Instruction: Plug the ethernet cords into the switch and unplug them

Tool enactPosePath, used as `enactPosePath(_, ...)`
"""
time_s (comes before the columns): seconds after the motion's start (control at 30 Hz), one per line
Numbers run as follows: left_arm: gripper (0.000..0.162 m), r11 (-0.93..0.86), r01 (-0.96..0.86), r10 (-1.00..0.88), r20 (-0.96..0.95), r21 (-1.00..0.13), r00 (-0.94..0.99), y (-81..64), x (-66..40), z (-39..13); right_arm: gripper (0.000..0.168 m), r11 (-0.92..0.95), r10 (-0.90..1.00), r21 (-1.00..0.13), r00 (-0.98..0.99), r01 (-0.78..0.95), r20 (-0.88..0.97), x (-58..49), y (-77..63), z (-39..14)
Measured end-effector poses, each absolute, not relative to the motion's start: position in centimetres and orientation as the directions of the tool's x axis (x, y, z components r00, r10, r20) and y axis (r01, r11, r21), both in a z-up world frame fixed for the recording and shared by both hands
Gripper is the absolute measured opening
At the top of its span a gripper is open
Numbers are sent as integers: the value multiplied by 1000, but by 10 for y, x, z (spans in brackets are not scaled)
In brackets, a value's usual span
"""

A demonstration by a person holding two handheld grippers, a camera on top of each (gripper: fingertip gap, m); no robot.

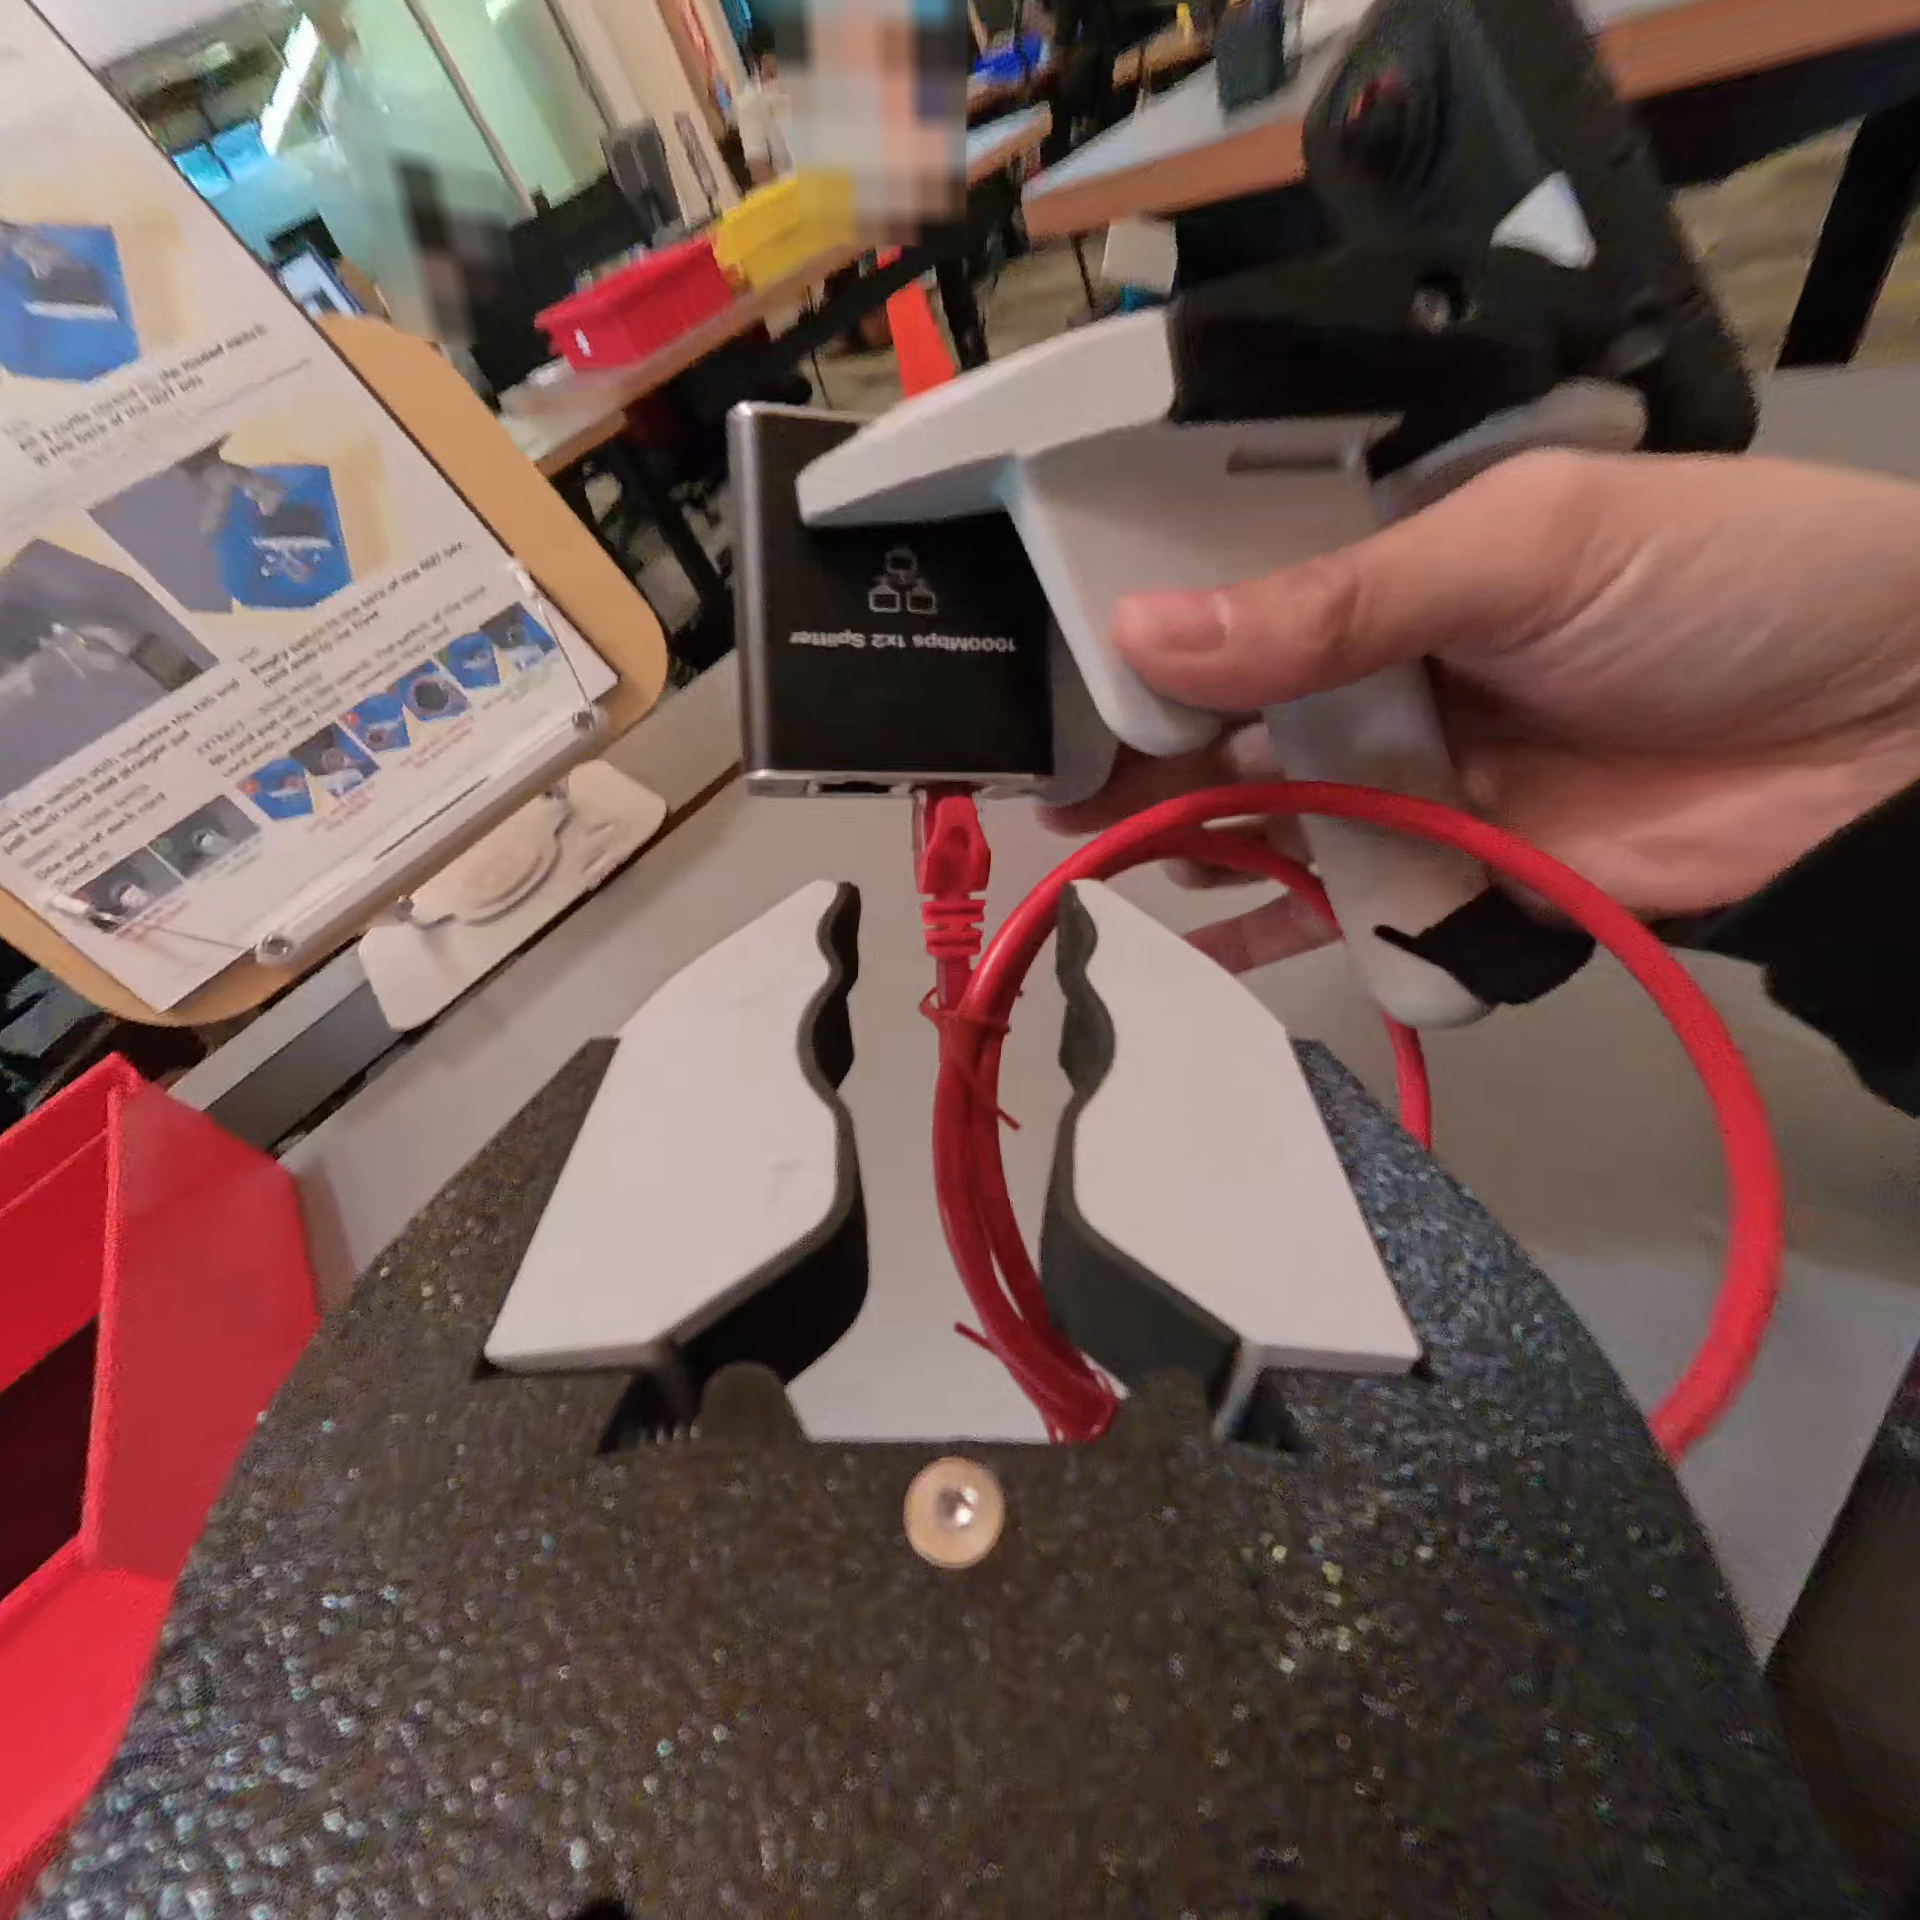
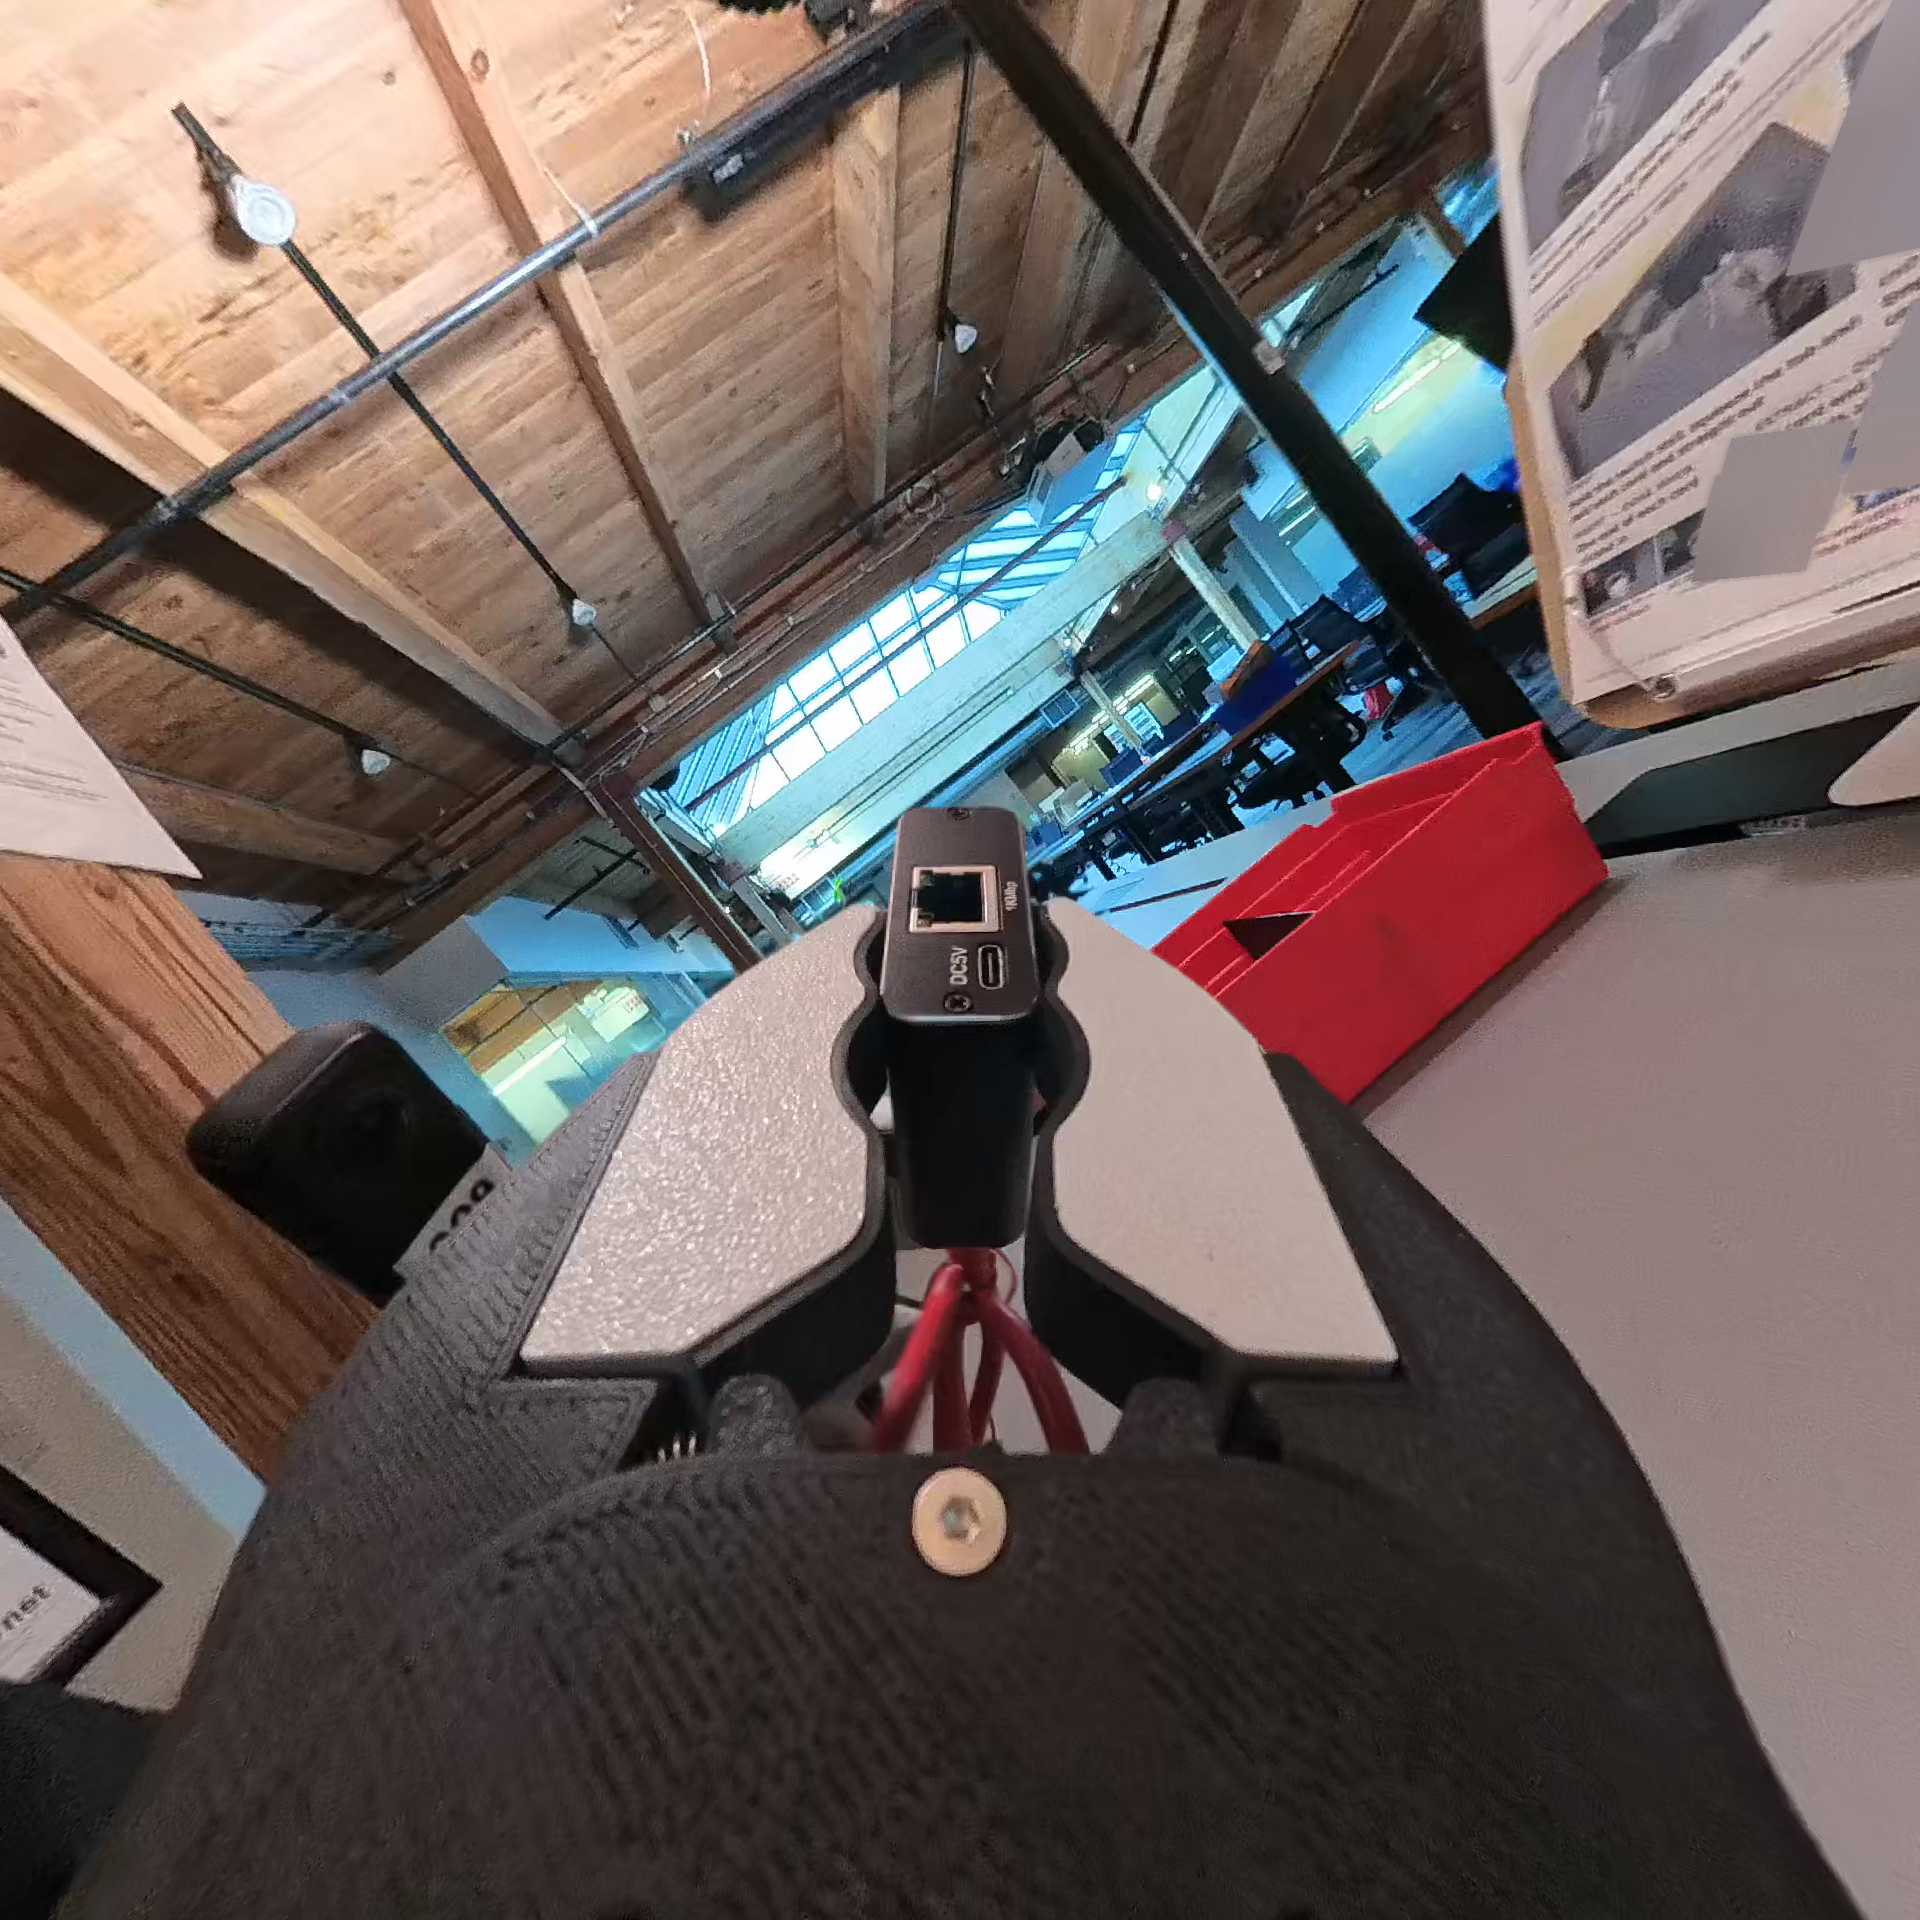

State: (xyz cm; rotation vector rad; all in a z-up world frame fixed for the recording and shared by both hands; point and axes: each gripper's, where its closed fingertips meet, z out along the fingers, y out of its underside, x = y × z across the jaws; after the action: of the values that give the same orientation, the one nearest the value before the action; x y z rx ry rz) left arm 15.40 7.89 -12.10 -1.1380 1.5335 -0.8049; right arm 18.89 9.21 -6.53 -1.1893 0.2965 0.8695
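Right gripper is clamped on the switch; left gripper — jaws apart — straddles the plugged-in red ethernet cord at 12 o'clock.

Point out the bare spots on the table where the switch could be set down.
Bare grey table lies right of the left gripper, though the red cord loops over it. More lies right of the red bin. The stretch beneath the held switch, beside the sign stand, is crowded.

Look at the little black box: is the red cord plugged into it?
Yes, the red cord's plug sits in a port on the bottom edge of the black box, which the right gripper holds.
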Motion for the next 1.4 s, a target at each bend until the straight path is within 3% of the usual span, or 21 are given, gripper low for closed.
enactPosePath(0.13,16,352,-273,-931,-364,-895,-6,83,148,-118,27,97,436,-707,669,-700,-602,176,94,-63)
enactPosePath(0.27,15,421,-310,-900,-435,-852,-25,87,148,-123,28,49,474,-687,622,-725,-623,161,96,-60)
enactPosePath(0.43,14,416,-306,-903,-429,-856,-28,89,143,-117,29,47,504,-687,611,-725,-610,155,94,-54)
enactPosePath(0.57,12,390,-327,-921,-365,-861,-136,90,138,-106,35,52,587,-702,590,-711,-554,155,86,-46)
enactPosePath(0.73,12,348,-358,-898,-198,-866,-393,85,126,-86,58,101,681,-910,694,-403,-232,138,66,-45)
enactPosePath(0.83,12,351,-387,-816,-76,-852,-572,72,117,-82,73,239,671,-929,740,-281,-51,130,56,-38)
enactPosePath(0.9,12,367,-406,-777,-36,-837,-629,68,117,-81,79,266,676,-923,736,-277,-26,127,53,-34)
enactPosePath(1.03,12,465,-464,-690,19,-754,-723,56,111,-87,85,279,670,-933,742,-227,20,124,53,-38)
enactPosePath(1.27,12,602,-552,-647,53,-578,-761,59,113,-97,75,227,641,-973,746,40,181,114,59,-70)
enactPosePath(1.4,12,629,-576,-651,52,-522,-758,65,118,-94,75,224,607,-973,775,48,178,121,64,-72)
